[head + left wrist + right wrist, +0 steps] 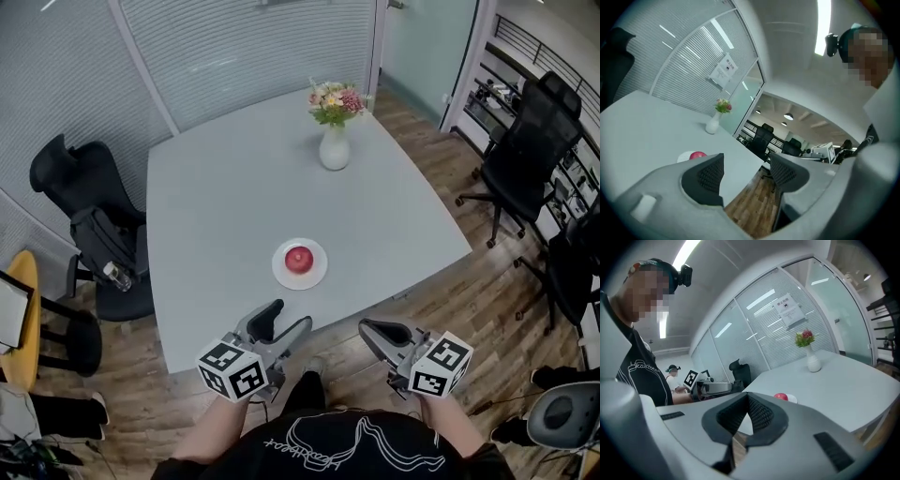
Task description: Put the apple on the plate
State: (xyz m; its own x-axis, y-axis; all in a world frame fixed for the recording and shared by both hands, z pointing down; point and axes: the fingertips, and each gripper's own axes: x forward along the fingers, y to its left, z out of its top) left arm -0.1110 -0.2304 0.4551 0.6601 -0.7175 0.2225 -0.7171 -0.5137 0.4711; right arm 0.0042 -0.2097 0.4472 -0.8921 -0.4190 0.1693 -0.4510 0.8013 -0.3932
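Observation:
A red apple lies on a white plate near the front edge of the grey table. Both grippers hang off the table's near edge, above the wooden floor. My left gripper is open with nothing between its fingers; in the left gripper view the apple and plate lie ahead, left of the jaws. My right gripper is shut and empty. In the right gripper view the apple and plate lie just beyond its tips.
A white vase of flowers stands at the table's far side. A black office chair is at the table's left, a yellow chair further left, and more black chairs at the right. Glass walls with blinds close the back.

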